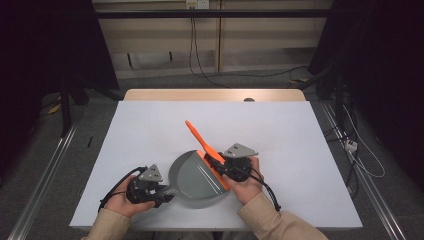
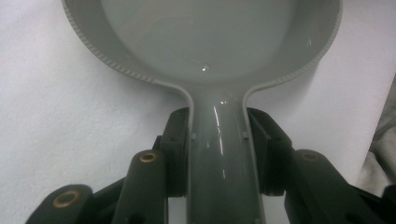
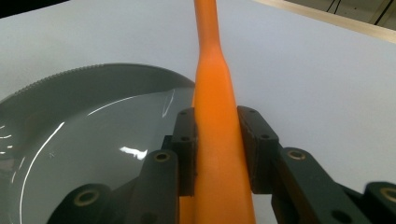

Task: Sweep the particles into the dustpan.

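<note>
A grey dustpan (image 1: 195,181) lies flat on the white table near the front edge. My left gripper (image 1: 162,194) is shut on its handle; in the left gripper view the pads (image 2: 180,140) press both sides of the grey handle (image 2: 219,158) below the dustpan (image 2: 205,42). An orange brush (image 1: 198,136) stands at the pan's right rim, its handle slanting up and away to the left. My right gripper (image 1: 218,161) is shut on it. In the right gripper view the orange brush (image 3: 215,107) sits between the pads (image 3: 254,140), with the dustpan (image 3: 93,135) to its left.
The white table top (image 1: 280,135) spreads beyond the pan and to the right. A wooden edge (image 1: 215,94) runs along the far side with a small dark object (image 1: 248,99) on it. Cables (image 1: 355,150) lie on the floor at the right.
</note>
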The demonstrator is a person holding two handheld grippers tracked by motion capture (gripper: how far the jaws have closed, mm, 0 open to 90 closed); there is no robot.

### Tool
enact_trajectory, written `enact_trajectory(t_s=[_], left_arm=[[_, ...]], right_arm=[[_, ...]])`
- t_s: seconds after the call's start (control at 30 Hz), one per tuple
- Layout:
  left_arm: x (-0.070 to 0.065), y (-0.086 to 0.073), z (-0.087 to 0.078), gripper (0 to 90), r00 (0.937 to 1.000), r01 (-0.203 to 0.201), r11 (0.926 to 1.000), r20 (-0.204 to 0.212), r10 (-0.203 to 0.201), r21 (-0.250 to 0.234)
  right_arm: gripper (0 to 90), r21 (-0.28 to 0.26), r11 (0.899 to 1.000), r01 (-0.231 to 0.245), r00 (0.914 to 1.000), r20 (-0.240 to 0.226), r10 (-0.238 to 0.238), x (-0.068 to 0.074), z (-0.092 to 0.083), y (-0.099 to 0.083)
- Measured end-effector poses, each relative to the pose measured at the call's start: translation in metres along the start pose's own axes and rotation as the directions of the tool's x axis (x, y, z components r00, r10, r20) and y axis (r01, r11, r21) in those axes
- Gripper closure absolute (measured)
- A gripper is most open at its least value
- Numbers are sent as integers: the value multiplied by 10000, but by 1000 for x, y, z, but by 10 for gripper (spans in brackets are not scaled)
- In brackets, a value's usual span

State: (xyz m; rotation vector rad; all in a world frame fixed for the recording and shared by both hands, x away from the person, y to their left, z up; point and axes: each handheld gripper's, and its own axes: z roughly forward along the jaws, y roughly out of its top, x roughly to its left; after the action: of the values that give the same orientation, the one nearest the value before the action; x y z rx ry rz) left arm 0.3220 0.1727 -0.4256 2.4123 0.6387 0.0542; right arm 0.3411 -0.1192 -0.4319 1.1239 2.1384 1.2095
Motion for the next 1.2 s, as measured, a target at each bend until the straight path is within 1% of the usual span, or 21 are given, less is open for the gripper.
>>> enact_trajectory(t_s=[0.1, 0.13, 0.17, 0.27, 0.3, 0.4, 0.43, 0.47, 0.5, 0.53, 0.6, 0.67, 0.7, 0.73, 0.8, 0.87, 0.93, 0.97, 1.1, 1.13, 1.2], left_arm=[[0, 0, 0, 624, 10000, -11, 10000, 4, 11, 24], [1, 0, -1, 624, 9998, -181, 9997, 43, 180, 172], [1, 0, -1, 624, 10000, -86, 9999, -3, 86, 80], [1, -1, -1, 624, 10000, -58, 10000, 0, 58, 41], [1, -1, -1, 624, 10000, -62, 10000, 15, 62, 45], [2, -1, -1, 624, 9999, -121, 9999, 21, 121, 86], [1, -1, -1, 624, 10000, -45, 10000, 2, 45, 29], [1, -1, -1, 624, 10000, -48, 10000, 2, 48, 19], [2, -1, -1, 624, 10000, -64, 10000, 17, 64, 36], [2, -1, -1, 624, 9999, -110, 9999, 21, 110, 59], [1, -1, -1, 624, 10000, -33, 10000, -18, 33, 5], [2, -1, -1, 624, 10000, -87, 10000, -2, 87, 24], [1, -2, -1, 624, 10000, -10, 10000, -5, 10, -24], [2, -2, -1, 624, 10000, -81, 9999, 17, 81, 61], [1, -2, -1, 624, 10000, 50, 10000, 5, -50, -70], [2, -2, -1, 624, 10000, -10, 10000, 7, 10, 18], [3, -2, -2, 624, 10000, -68, 10000, 26, 68, 48], [2, -2, -1, 624, 10000, 2, 10000, 12, -2, -3], [3, -2, -1, 624, 10000, 44, 10000, 35, -44, -75], [3, -2, -1, 624, 10000, 27, 10000, 40, -27, -53], [3, -2, -1, 624, 10000, -45, 10000, 50, 45, 23]], right_arm=[[705, -61, 9998, -201, 9998, 15, 201, 4, 1, 0], [706, -142, 9995, -283, 9996, 0, 283, 6, 1, 0], [705, -157, 9994, -302, 9995, -121, 300, 7, 2, 0], [705, -202, 9997, -147, 9999, -16, 147, 12, 3, 0], [705, -243, 9995, -177, 9998, 40, 178, 13, 3, 0], [706, -329, 9994, -131, 9999, -5, 131, 14, 3, 1], [707, -347, 9993, -165, 9998, -134, 161, 15, 2, 2], [708, -384, 9991, -179, 9997, -179, 172, 16, 2, 4], [708, -437, 9989, -156, 9994, -320, 142, 18, 1, 5], [710, -451, 9988, -198, 9983, -559, 172, 21, 1, 7], [712, -492, 9986, -195, 9960, -881, 151, 26, 2, 10], [712, -740, 9970, -246, 9937, -1108, 163, 28, 1, 14], [712, -841, 9962, -244, 9926, -1209, 141, 28, 1, 16], [712, -879, 9958, -245, 9930, -1175, 140, 27, 0, 19], [712, -993, 9944, -363, 9918, -1257, 236, 22, -2, 23], [712, -1071, 9935, -384, 9921, -1228, 251, 16, -4, 27], [713, -1147, 9927, -382, 9936, -1098, 256, 9, -6, 29], [712, -1190, 9923, -337, 9942, -1055, 211, 5, -6, 29], [712, -1128, 9933, -262, 9981, -588, 196, -10, -7, 25], [712, -1084, 9935, -332, 9982, -533, 275, -14, -7, 23], [712, -987, 9946, -308, 9991, -335, 277, -20, -5, 19]])
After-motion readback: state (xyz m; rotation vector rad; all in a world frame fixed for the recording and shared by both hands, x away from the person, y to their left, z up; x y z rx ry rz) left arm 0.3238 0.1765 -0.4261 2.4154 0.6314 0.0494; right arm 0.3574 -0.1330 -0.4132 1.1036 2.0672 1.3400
